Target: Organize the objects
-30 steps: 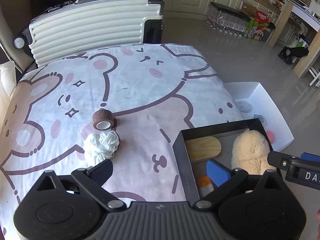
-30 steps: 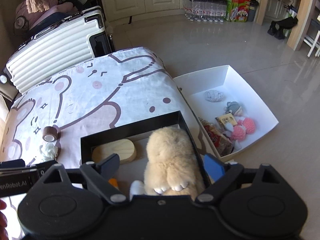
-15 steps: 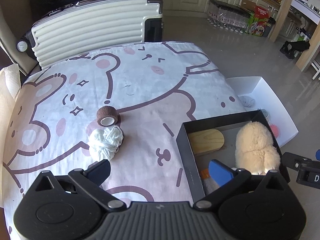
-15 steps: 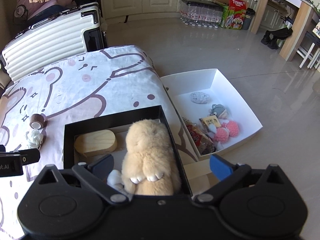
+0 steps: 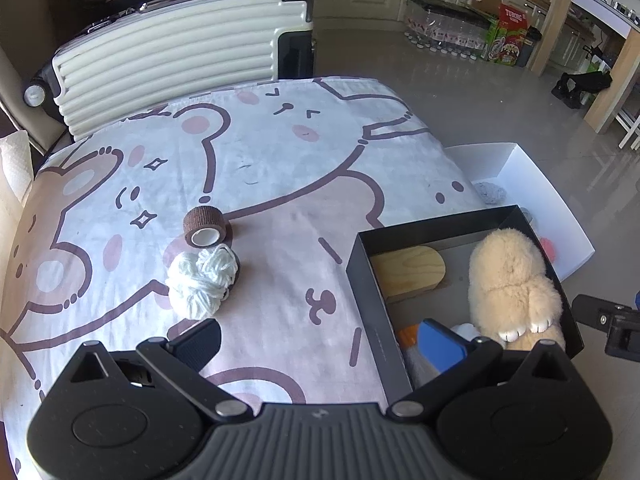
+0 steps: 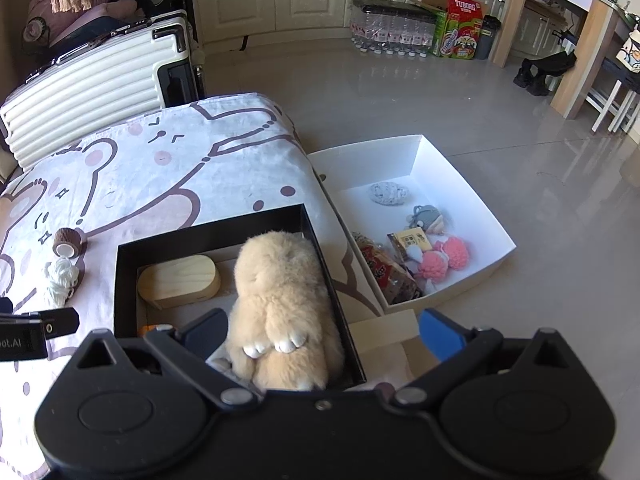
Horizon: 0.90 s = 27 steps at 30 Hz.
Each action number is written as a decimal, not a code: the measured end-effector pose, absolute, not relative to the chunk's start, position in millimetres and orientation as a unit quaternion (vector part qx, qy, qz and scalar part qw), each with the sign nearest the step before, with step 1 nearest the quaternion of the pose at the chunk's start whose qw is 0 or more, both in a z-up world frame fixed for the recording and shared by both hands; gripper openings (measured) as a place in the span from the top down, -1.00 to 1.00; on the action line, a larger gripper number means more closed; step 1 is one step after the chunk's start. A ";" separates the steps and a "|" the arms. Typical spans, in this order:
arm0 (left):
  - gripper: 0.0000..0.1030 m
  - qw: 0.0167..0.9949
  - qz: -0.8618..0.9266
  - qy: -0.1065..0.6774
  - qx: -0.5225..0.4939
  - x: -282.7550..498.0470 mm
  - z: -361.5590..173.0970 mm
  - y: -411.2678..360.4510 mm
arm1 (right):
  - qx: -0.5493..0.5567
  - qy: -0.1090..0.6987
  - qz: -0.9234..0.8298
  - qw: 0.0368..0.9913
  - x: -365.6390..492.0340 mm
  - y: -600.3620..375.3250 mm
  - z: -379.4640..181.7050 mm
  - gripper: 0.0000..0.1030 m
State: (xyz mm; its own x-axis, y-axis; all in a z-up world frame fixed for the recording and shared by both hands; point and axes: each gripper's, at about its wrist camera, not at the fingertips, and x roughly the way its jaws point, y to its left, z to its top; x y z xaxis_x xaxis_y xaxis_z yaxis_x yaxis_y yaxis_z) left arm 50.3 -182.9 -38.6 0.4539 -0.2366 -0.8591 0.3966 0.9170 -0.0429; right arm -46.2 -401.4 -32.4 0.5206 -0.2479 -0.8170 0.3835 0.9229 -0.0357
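Note:
A black box sits at the table's right edge. It holds a beige plush rabbit and an oval wooden block. A brown tape roll and a white yarn ball lie on the bear-print cloth, left of the box. My left gripper is open and empty above the cloth and box edge. My right gripper is open and empty above the rabbit.
A white box on the floor right of the table holds pink pompoms, a grey toy, a grey ball and snack packets. A cream suitcase stands behind the table. Bottles and cabinets stand far back.
Both grippers have pulled back and up, away from the box. The rabbit stays in the box. The tape and yarn have not moved.

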 end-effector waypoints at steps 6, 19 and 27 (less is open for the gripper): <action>-1.00 0.848 -0.189 0.490 0.074 53.5 -40.3 -183.5 | 0.069 0.448 -0.176 0.874 -45.6 -399.0 -33.8 -1.00; -1.00 0.846 -0.194 0.491 0.069 56.9 -43.2 -181.6 | 0.074 0.456 -0.176 0.869 -43.1 -399.2 -39.2 -1.00; -1.00 0.851 -0.175 0.492 0.059 65.3 -43.4 -156.9 | 0.072 0.456 -0.176 0.870 -30.1 -386.8 -40.4 -1.00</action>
State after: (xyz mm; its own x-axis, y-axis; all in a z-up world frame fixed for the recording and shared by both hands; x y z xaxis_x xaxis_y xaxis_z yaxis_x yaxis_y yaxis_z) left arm 65.3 -156.9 -43.4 0.4547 -0.2408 -0.8575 0.3564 0.9315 -0.0725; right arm -30.1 -386.8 -40.4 0.5230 -0.2404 -0.8177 0.3710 0.9279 -0.0355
